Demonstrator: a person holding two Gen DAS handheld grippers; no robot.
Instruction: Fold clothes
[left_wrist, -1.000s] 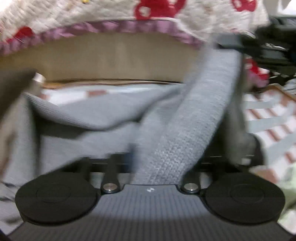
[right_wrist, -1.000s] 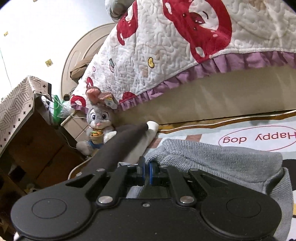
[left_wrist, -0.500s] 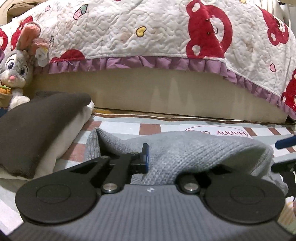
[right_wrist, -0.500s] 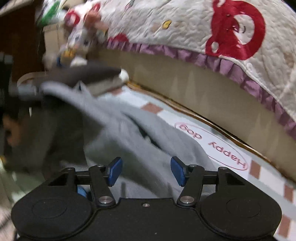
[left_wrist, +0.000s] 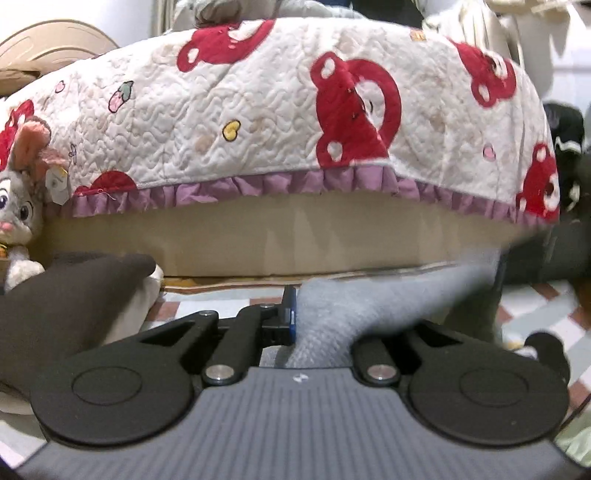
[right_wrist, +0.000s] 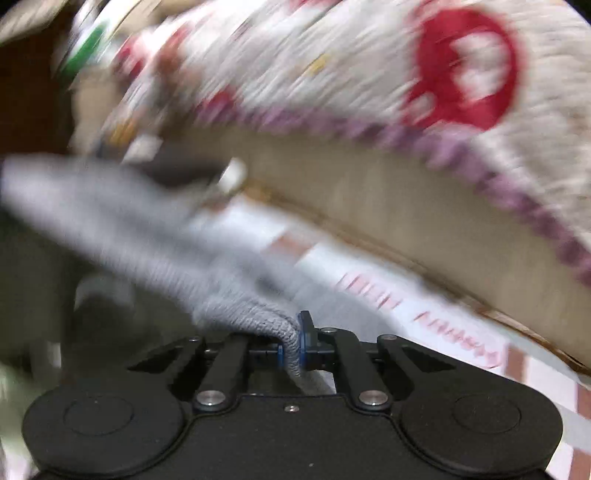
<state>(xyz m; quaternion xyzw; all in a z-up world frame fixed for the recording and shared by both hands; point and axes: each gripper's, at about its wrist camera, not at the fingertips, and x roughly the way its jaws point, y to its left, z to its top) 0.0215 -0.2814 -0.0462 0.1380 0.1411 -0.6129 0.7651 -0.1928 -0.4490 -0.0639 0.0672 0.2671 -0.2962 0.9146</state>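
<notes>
A grey knit garment (left_wrist: 388, 295) stretches between both grippers, above a checked floor mat. In the left wrist view my left gripper (left_wrist: 299, 317) has the knit between its jaws; the left blue pad lies against the cloth and the right finger is hidden under it, while the jaws are opening slightly. In the blurred right wrist view my right gripper (right_wrist: 291, 343) is shut on a ribbed edge of the garment (right_wrist: 147, 236), which runs up and away to the left.
A bed with a white quilt (left_wrist: 277, 122) printed with red bears and a purple frill fills the background. A dark brown folded cloth (left_wrist: 66, 295) on a cream one lies at the left, with a plush rabbit (left_wrist: 14, 210) behind. A checked mat (right_wrist: 369, 266) covers the floor.
My right gripper, open half a second ago, has shut on the garment's ribbed edge. My left gripper has risen with the knit, which now pulls taut to the right instead of lying heaped.
</notes>
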